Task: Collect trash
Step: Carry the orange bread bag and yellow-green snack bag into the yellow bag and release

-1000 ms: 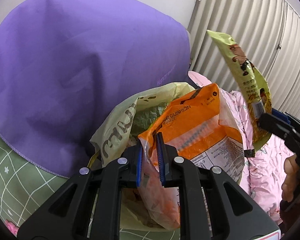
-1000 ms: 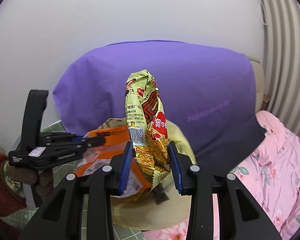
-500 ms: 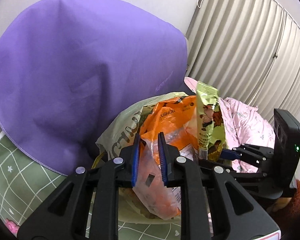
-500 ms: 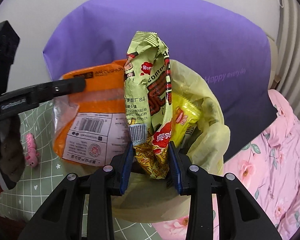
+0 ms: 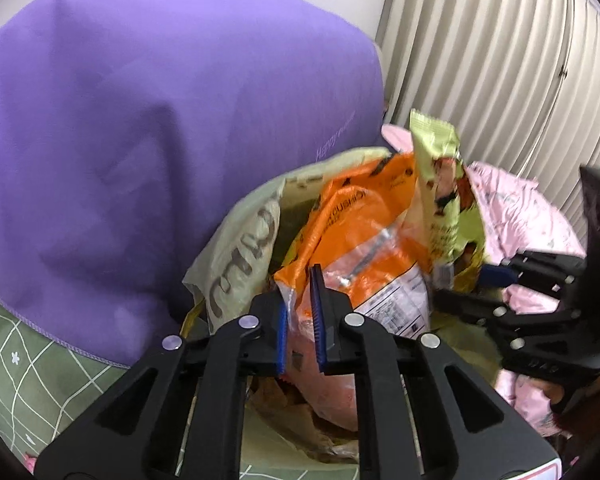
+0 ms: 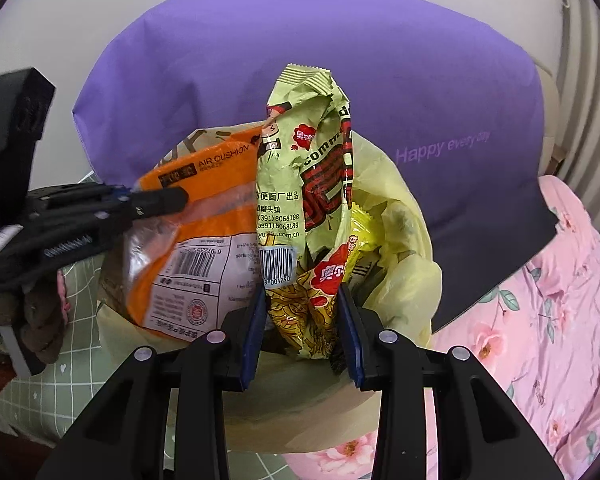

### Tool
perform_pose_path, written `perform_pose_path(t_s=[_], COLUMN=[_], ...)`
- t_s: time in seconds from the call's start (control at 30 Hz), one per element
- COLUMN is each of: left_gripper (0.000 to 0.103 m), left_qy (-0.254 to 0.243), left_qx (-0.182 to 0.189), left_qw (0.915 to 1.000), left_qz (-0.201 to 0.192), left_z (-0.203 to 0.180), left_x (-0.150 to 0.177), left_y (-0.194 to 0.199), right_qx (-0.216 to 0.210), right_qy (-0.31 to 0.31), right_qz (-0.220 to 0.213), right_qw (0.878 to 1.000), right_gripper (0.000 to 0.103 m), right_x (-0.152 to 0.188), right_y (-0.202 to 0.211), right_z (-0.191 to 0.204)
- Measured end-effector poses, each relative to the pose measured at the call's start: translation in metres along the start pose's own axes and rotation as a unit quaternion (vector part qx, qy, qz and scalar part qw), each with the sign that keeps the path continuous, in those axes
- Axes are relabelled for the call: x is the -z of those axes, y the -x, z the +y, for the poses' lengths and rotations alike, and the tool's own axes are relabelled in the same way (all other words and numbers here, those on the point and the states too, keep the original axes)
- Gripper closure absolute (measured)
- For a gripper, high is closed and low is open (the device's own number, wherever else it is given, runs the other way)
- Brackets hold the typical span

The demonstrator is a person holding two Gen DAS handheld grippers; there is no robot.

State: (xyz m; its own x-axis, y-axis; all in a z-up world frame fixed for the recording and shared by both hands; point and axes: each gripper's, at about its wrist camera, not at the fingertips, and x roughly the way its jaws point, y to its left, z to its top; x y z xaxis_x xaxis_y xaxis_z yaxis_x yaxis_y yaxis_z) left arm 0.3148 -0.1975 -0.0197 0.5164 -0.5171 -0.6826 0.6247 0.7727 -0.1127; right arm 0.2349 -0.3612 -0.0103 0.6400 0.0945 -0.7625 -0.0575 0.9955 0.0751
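Left wrist view: left hand-held gripper (image 5: 300,320) is closed on the lower edge of one orange pouch (image 5: 364,248), holding it upright in the mouth of one pale yellow trash bag (image 5: 240,256); looks like it's propping the pouch so the bag mouth stays open. Right hand-held gripper (image 5: 472,284) comes in from the right side, pinching one green-yellow snack wrapper (image 5: 440,192) just beside the pouch. One purple pillow (image 5: 160,140) stands behind the bag; green checked sheet (image 5: 28,368) at the bed's near left, pink floral quilt (image 5: 520,216) at right.

Right wrist view: right hand-held gripper (image 6: 304,320) grips the snack wrapper (image 6: 300,184) at its bottom end, wrapper standing vertical over the trash bag (image 6: 400,248) opening, probably to drop it straight in. One more small yellow packet (image 6: 360,236) already sits inside the bag. Left hand-held gripper (image 6: 160,200) clamps the orange pouch (image 6: 204,216) from the left. Count: two wrappers held, one bag, two grippers.
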Motion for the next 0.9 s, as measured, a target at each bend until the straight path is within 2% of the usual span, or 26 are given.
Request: perform_pose_path(t_s=[0.23,0.33,0.43,0.5,0.6,0.7,0.8,0.9], left_gripper=[0.093,0.092,0.086,0.072,0.06,0.057,0.052,0.045], left_qy=[0.039,0.058,0.076,0.076,0.075,0.078,0.1,0.112], left_qx=[-0.01,-0.01,-0.005,-0.004,0.005,0.002,-0.01,-0.047], left_qw=[0.9992,0.9983,0.9971,0.9971,0.9968,0.9962,0.9936,0.9905], left_qz=[-0.001,-0.002,-0.001,-0.007,-0.025,-0.038,-0.052,-0.065], left_z=[0.007,0.011,0.017,0.016,0.015,0.014,0.019,0.022], left_x=[0.004,0.01,0.016,0.018,0.021,0.031,0.045,0.071], left_y=[0.01,0.018,0.028,0.037,0.057,0.079,0.103,0.133], right_qx=[-0.064,-0.068,-0.073,-0.07,-0.055,-0.04,-0.016,-0.001], right_qy=[0.019,0.033,0.027,0.026,0.026,0.015,0.011,0.005], right_qz=[0.001,-0.005,-0.009,-0.012,-0.023,-0.035,-0.056,-0.072], right_qw=[0.998,0.997,0.997,0.997,0.998,0.998,0.998,0.997], right_gripper=[0.07,0.07,0.069,0.063,0.057,0.056,0.049,0.049], right_x=[-0.003,-0.001,0.003,0.005,0.012,0.02,0.029,0.037], right_y=[0.003,0.007,0.011,0.013,0.022,0.033,0.049,0.063], right_z=[-0.012,-0.007,-0.005,-0.001,0.007,0.014,0.026,0.035])
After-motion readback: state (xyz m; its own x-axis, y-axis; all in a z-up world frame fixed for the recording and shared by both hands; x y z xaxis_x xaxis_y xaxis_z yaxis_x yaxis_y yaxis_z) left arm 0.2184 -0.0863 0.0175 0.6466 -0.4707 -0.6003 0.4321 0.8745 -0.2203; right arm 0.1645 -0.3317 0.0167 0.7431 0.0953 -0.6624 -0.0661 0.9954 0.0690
